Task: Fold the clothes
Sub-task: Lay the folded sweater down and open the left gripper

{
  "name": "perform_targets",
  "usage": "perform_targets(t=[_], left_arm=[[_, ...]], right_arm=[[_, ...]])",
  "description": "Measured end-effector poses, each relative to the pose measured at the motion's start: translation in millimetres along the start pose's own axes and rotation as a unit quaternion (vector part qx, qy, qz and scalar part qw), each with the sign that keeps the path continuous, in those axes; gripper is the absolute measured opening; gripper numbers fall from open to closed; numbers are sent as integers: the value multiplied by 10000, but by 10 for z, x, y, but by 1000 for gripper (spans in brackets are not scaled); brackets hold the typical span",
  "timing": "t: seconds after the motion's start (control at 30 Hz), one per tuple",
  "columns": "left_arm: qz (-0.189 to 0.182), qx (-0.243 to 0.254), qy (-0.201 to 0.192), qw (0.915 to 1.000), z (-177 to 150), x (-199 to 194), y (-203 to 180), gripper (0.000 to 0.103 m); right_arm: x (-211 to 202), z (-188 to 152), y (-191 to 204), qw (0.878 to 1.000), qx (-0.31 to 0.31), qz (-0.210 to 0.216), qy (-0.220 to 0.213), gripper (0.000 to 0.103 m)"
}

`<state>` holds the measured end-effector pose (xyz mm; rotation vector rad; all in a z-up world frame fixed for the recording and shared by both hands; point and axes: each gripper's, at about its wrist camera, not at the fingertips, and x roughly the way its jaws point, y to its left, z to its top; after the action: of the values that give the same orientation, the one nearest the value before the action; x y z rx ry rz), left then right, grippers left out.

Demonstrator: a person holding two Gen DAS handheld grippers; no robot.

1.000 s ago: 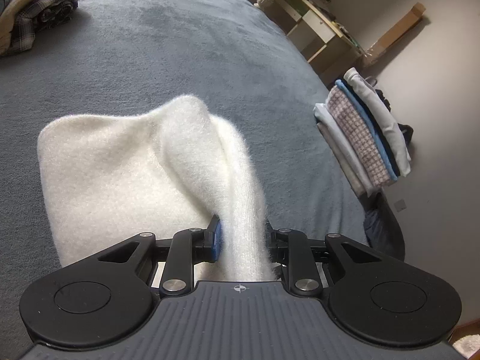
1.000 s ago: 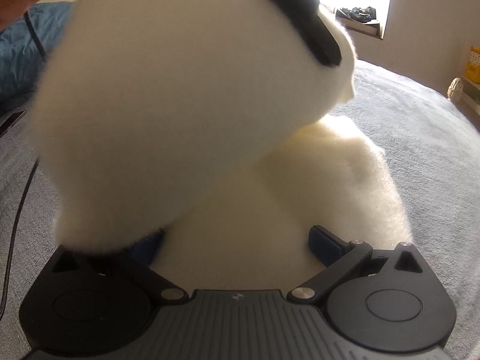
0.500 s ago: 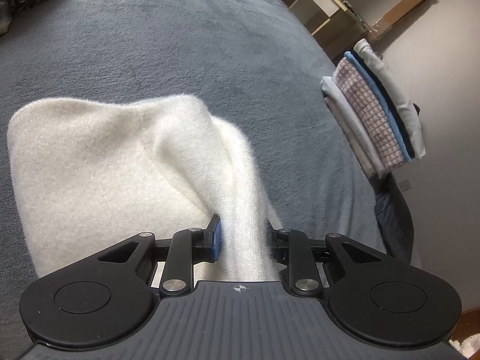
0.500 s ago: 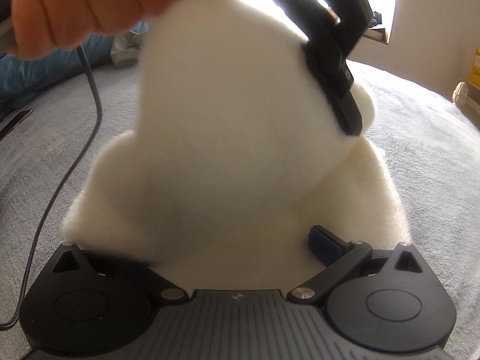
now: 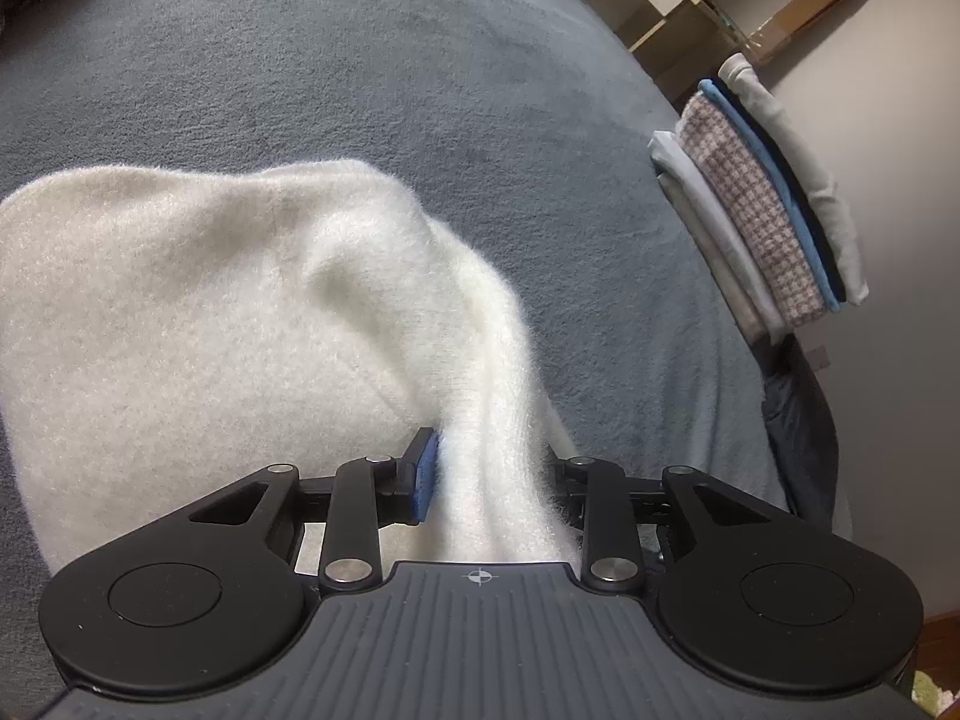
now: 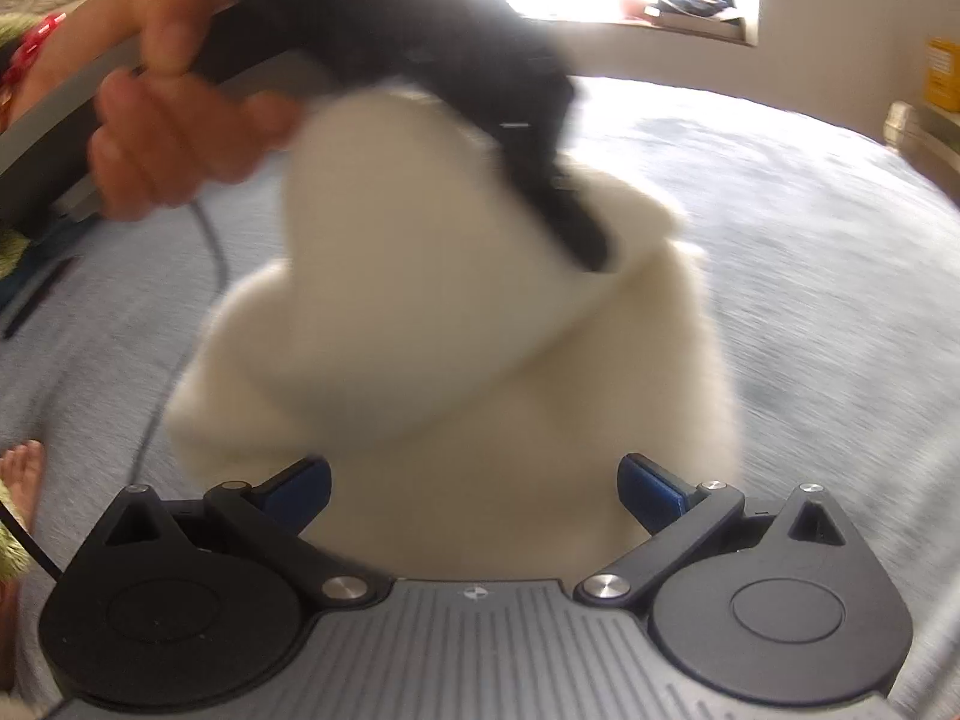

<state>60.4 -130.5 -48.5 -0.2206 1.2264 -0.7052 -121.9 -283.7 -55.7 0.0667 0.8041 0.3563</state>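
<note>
A fluffy white knit garment (image 5: 240, 312) is pinched by the left gripper (image 5: 486, 474) for folding; the right gripper (image 6: 474, 486) is held wide apart.

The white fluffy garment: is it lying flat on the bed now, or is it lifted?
Lifted. The left gripper pinches a bunched edge of the white fluffy garment, which hangs toward the grey bed.

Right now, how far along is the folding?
Done: a stack of folded clothes sits at the edge of the grey bed. In hand: the left gripper is clamped on a bunched fold of the white fleece garment; the right gripper is open, fleece between its fingers. Left: the fleece is still rumpled, not flat or stacked.
</note>
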Motion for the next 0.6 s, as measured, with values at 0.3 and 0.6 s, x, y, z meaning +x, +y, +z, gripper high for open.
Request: perform_targets(t=[0.3, 0.6], left_arm=[[-89, -154, -224, 9996, -86, 8, -54, 69], [-737, -767, -583, 9926, -161, -194, -33, 93]], right_arm=[[-410, -53, -759, 9857, 1628, -431, -3, 103], [-705, 13, -1165, 9638, 2552, -555, -534, 103]])
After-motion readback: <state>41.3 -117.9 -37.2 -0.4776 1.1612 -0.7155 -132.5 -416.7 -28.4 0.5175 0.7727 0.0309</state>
